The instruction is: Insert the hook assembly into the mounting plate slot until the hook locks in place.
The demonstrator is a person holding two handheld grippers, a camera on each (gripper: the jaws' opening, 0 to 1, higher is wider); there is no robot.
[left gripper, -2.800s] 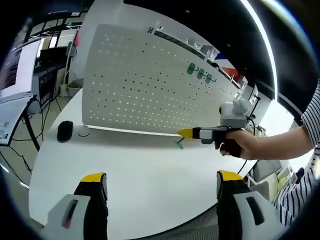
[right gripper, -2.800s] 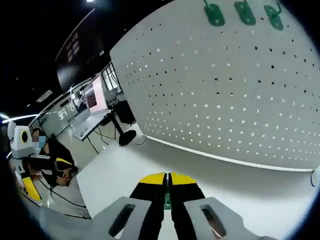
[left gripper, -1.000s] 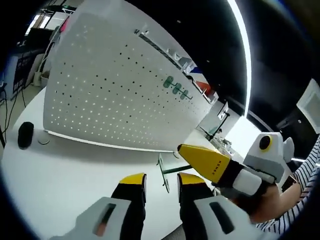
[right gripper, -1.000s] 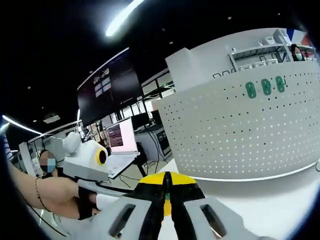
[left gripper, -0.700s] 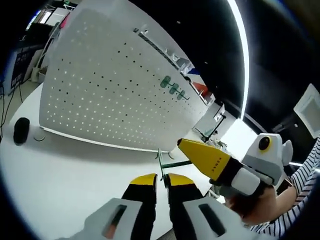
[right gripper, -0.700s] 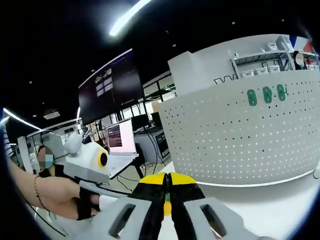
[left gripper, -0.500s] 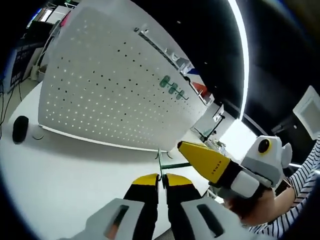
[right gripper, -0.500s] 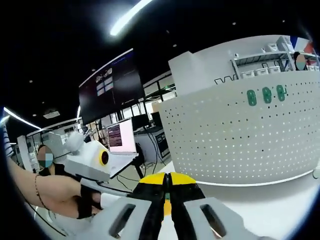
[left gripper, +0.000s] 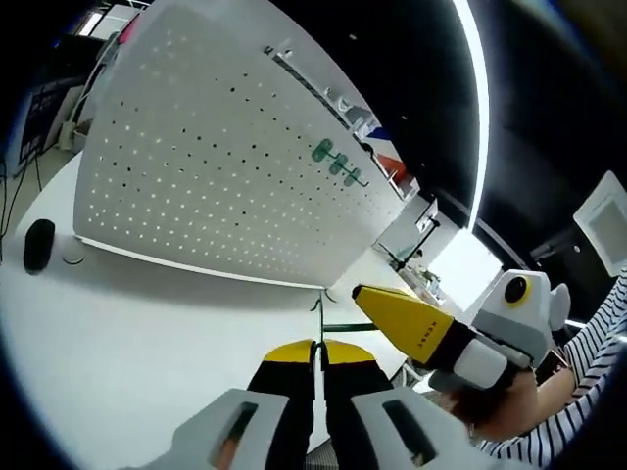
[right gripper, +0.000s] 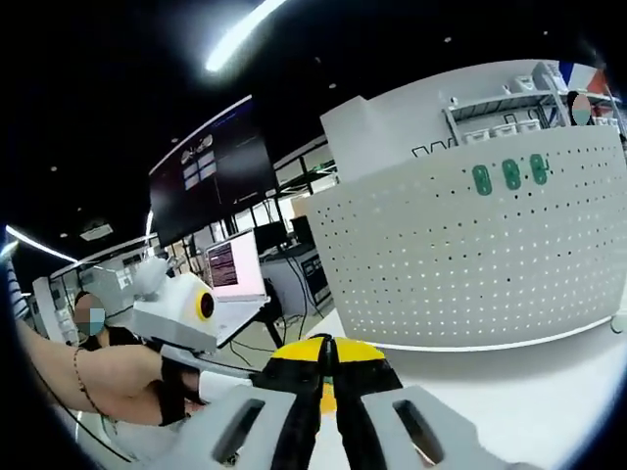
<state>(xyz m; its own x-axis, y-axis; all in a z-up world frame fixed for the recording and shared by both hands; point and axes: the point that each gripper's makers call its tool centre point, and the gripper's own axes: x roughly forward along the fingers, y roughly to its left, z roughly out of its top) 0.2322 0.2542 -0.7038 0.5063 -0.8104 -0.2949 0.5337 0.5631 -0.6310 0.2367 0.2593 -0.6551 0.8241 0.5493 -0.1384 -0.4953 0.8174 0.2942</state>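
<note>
A thin green hook [left gripper: 316, 321] hangs in the air over the white table [left gripper: 137, 313]. My left gripper [left gripper: 315, 351] is shut on its upright stem. From the right, my right gripper [left gripper: 367, 302] reaches in, shut on the hook's side bar. The white perforated mounting plate [left gripper: 206, 176] stands upright beyond, with three green hooks [left gripper: 336, 163] hung high on it. In the right gripper view my right gripper [right gripper: 328, 354] is shut with a green sliver [right gripper: 328, 378] between its jaws. There the plate [right gripper: 470, 264] and its three hooks [right gripper: 509, 174] lie ahead to the right.
A black mouse [left gripper: 37, 243] lies on the table at the plate's left end. A person's hand [right gripper: 118, 382] holds the left gripper at the left of the right gripper view. Monitors [right gripper: 235, 264] and desks stand behind. A striped sleeve [left gripper: 578, 421] shows at the right.
My left jaws have closed from partly open onto the hook's stem. The right gripper has kept its hold on the hook, and both views have shifted only slightly.
</note>
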